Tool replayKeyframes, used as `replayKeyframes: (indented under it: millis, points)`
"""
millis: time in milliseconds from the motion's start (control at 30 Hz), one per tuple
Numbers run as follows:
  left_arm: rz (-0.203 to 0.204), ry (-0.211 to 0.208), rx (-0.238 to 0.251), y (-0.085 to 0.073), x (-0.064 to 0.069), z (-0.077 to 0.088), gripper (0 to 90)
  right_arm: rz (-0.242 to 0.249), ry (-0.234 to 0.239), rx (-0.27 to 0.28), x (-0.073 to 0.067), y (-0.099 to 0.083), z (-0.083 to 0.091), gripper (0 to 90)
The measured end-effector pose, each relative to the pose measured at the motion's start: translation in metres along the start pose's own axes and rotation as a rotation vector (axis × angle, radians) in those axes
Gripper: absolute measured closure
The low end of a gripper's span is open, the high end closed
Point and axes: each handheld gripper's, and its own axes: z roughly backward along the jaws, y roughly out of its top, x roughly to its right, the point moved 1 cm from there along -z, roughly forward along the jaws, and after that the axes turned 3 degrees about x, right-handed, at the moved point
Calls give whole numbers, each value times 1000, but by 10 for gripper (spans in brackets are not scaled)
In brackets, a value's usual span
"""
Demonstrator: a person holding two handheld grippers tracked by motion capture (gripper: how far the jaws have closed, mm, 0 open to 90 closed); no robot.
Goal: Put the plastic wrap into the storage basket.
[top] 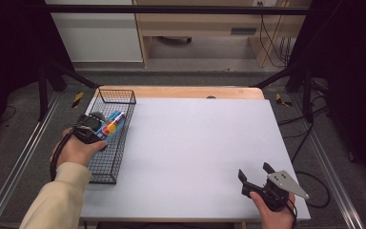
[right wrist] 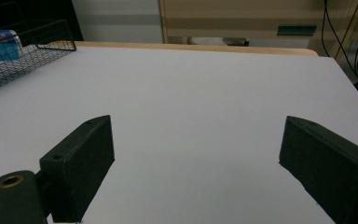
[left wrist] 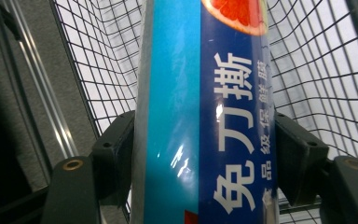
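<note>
- Pinching a long blue box (left wrist: pixel 205 116) between its black jaws, the left hand-held gripper (top: pixel 97 130) sits over the wire basket (top: pixel 106 162) at the left edge of the tabletop (top: pixel 195 152).
- Seen in the left gripper view, the box runs up between the pads (left wrist: pixel 116 154), which press on its two sides; it carries white Chinese lettering and a picture of cut citrus at its far end.
- Black mesh of the basket walls rises close behind and to both sides of the box.
- From the high view the box lies slanted inside the basket, its far end toward the basket's right wall.
- Beyond the basket's left side a metal rail (top: pixel 19 162) runs along the floor.
- The right hand-held gripper (top: pixel 257 177) rests near the front right corner of the tabletop, jaws spread wide with nothing between them, well apart from the basket.
- Bare white surface lies between the two.
</note>
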Motion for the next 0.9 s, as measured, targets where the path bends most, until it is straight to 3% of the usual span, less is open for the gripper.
replayKeyframes:
  millis: [467, 667, 900]
  points:
    - [-35, 30, -47, 0, 6, -9, 320, 1, 3, -3, 0, 0, 0, 103]
    - [-59, 65, -59, 0, 11, -13, 320, 6, 7, -3, -1, 0, -1, 103]
    - [-58, 67, -53, 0, 11, -14, 318, 5, 8, -4, -1, 0, -1, 103]
